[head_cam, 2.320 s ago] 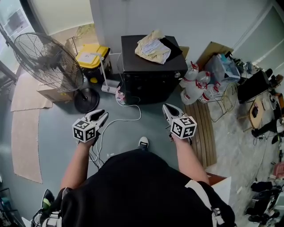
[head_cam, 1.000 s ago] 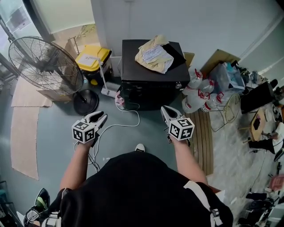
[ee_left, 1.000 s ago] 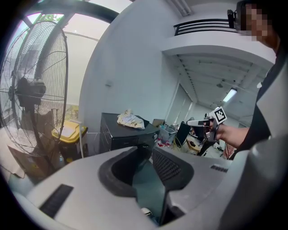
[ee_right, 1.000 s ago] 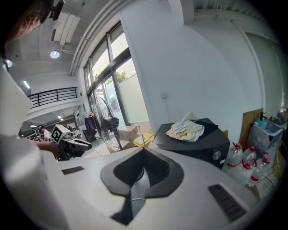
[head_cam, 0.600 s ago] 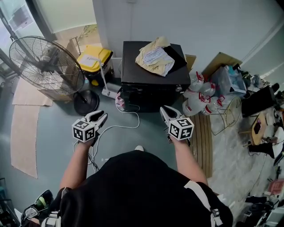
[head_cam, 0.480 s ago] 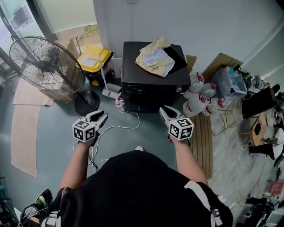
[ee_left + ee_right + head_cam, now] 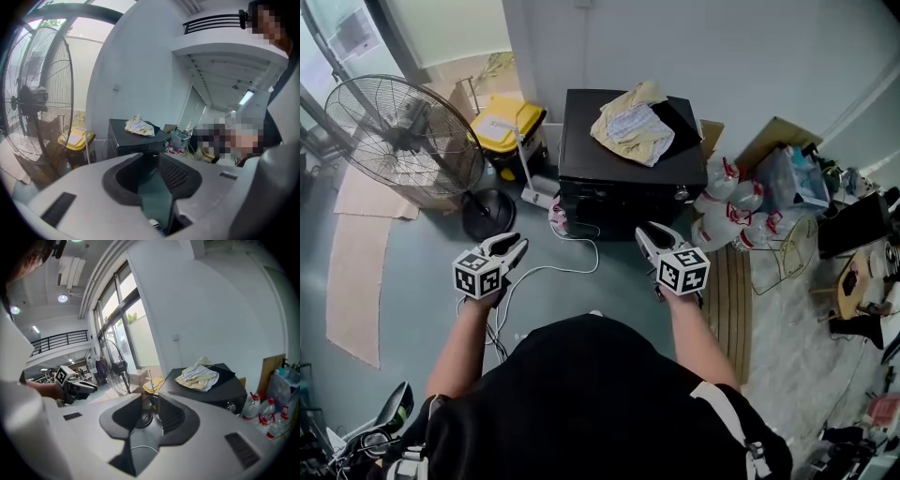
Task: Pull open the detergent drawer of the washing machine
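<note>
My right gripper (image 7: 649,234) has just been opening its jaws on nothing, and my left gripper (image 7: 514,246) is likewise spread and empty, presumably readying a reach for the black washing machine (image 7: 600,155) well ahead of both, its detergent drawer indistinct.

Open floor (image 7: 412,281) before the washing machine (image 7: 619,164), crossed by a cable (image 7: 596,258).

Grey-blue floor (image 7: 412,309), plain white wall (image 7: 722,47) behind. Big pedestal fan (image 7: 403,136) at left, yellow-lidded bin (image 7: 508,122) just beside it. Cardboard sheets (image 7: 356,291) flat on the floor far left. Wooden slat mat (image 7: 733,291) at right, red-capped plastic bottles (image 7: 727,202) near it. White cable (image 7: 562,272) loose on the floor. Tall windows (image 7: 124,319) past the fan, daylight coming in. Round ceiling light (image 7: 62,298) on.
</note>
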